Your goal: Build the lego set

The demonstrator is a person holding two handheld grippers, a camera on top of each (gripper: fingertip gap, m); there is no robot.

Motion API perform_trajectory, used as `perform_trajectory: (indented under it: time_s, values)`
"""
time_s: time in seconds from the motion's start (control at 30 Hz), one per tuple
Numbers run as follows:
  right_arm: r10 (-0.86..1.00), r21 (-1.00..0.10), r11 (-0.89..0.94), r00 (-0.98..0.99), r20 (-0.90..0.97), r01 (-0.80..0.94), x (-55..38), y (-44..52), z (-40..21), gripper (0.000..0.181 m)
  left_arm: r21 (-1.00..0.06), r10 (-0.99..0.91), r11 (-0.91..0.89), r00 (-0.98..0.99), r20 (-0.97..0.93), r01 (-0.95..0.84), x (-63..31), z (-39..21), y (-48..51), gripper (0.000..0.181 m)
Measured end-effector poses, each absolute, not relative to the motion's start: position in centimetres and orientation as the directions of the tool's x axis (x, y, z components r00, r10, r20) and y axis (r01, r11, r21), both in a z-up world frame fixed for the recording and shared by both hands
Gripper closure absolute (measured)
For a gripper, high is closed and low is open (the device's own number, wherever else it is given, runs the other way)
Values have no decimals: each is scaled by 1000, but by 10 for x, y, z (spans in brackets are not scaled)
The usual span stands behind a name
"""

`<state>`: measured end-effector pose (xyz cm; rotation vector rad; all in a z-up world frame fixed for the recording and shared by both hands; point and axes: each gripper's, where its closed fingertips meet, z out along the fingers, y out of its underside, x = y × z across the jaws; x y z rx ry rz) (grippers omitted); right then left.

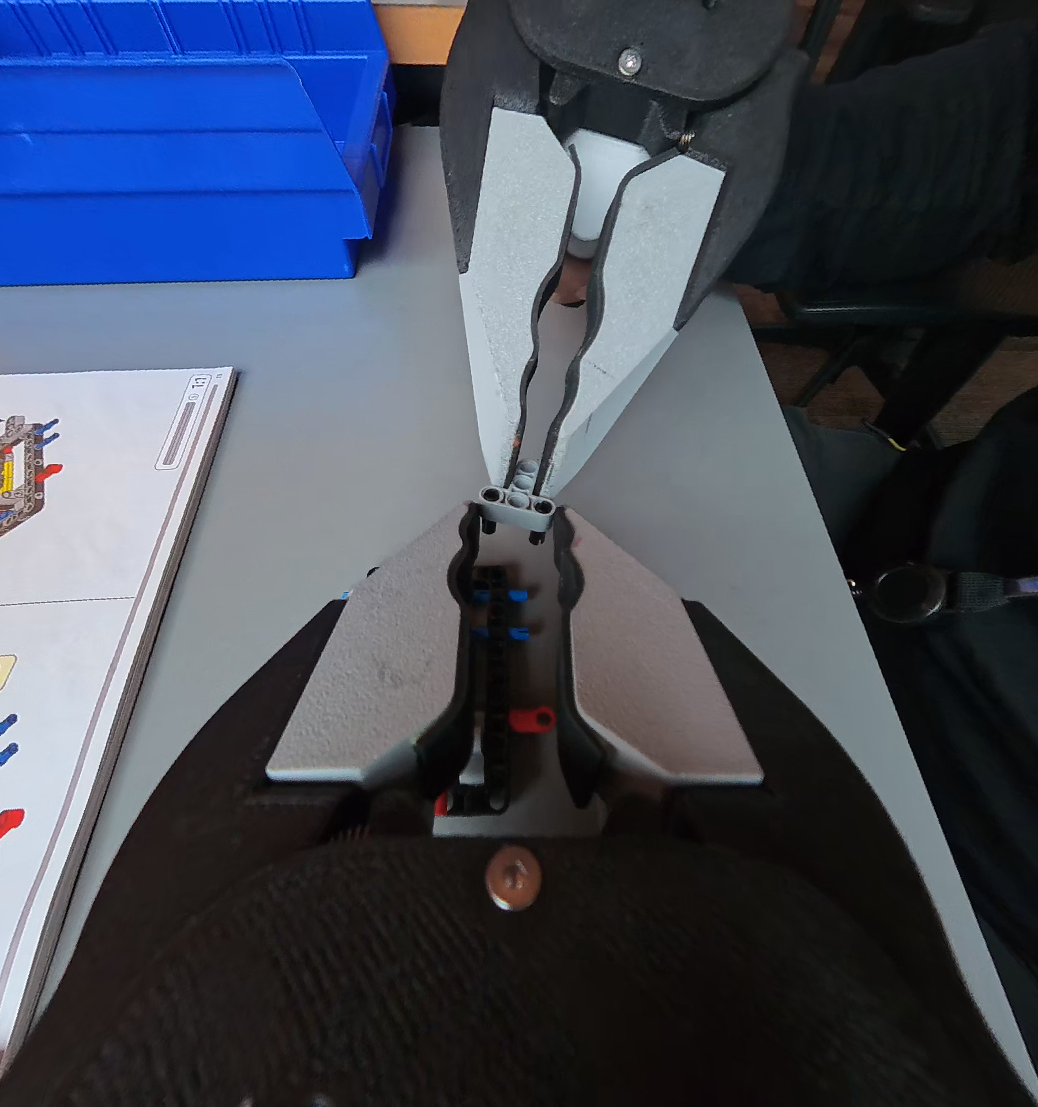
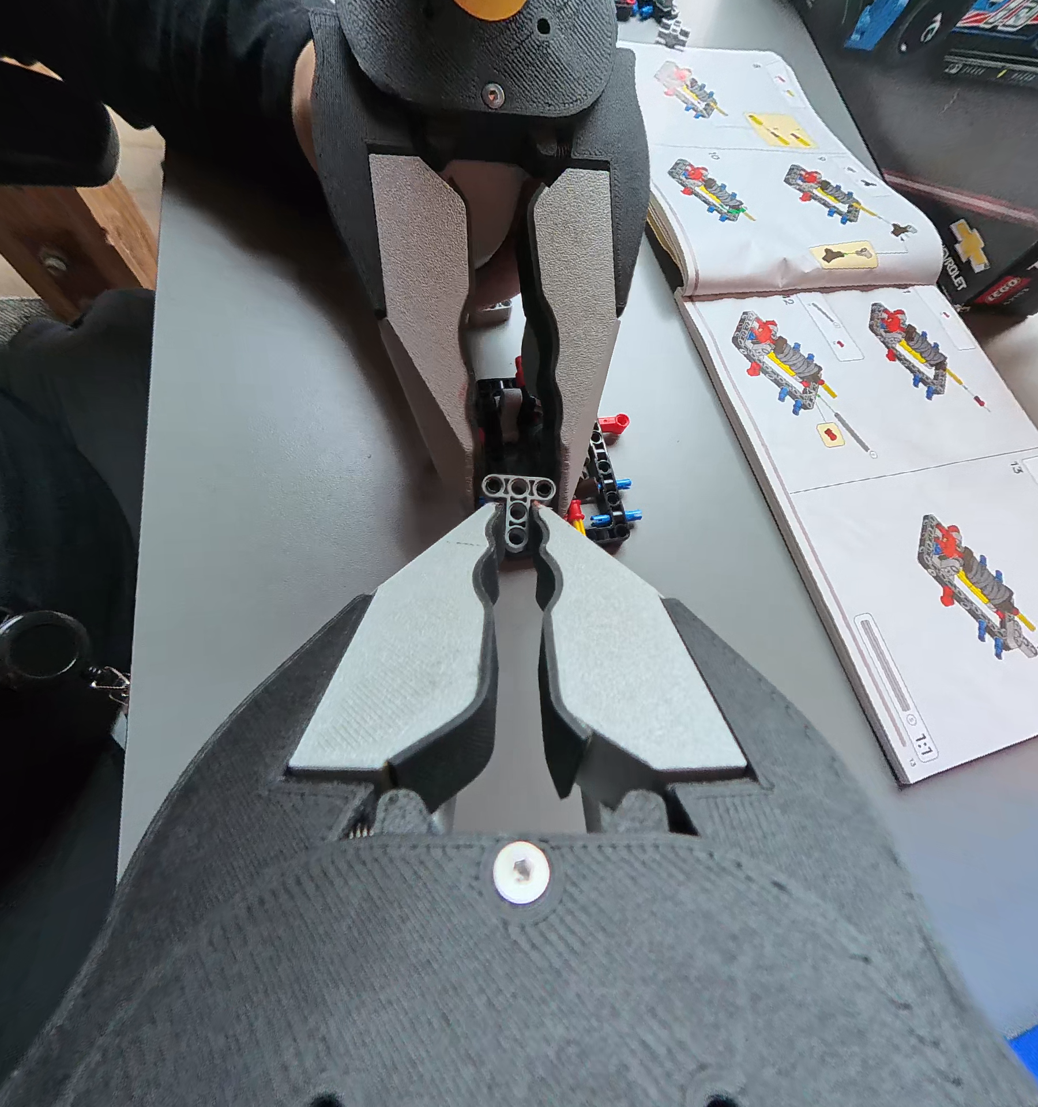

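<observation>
Early days: my right hand-held gripper (image 2: 515,514) pinches the grey T-beam (image 2: 518,503), left hand-held gripper (image 1: 515,516) open, black frame (image 1: 495,671) at 6 o'clock unfinished.

**Grey table and the things on it**

A grey table (image 2: 277,371) is carrying an open instruction booklet (image 2: 864,479), a black lego frame (image 2: 609,485) with blue and red pins, blue plastic bins (image 1: 163,156) and a dark box (image 2: 1008,269).

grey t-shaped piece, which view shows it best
The right wrist view: the grey T-shaped piece faces the camera, its whole T outline and holes clear, its stem pinched in the right gripper. The left wrist view shows only its crossbar end-on.
</observation>
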<state>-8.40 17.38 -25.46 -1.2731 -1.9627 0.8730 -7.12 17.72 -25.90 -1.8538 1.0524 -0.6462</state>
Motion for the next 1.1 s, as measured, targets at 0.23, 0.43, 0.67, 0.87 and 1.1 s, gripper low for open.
perform_trajectory:
  time_s: [0.23, 0.43, 0.67, 0.87, 1.1]
  values:
    - [943, -832, 242, -325, 79, 499, -79, 181, -253, 177, -865, -862, -284, 505, 42, -413, -75, -263, 178, 141]
    - [949, -843, 169, -314, 0, 510, -74, 190, -259, 177, -871, -847, -280, 530, 26, -405, -87, -257, 183, 142]
    - [948, -827, 189, -319, 12, 529, -75, 195, -271, 177, -871, -828, -281, 561, 7, -404, -103, -253, 188, 143]
    - [938, -834, 210, -346, 25, 509, -78, 196, -277, 177, -870, -812, -301, 583, 19, -391, -112, -254, 192, 143]
    - [932, -836, 160, -360, -47, 524, -75, 193, -278, 177, -824, -841, -298, 541, -14, -483, -119, -264, 184, 134]
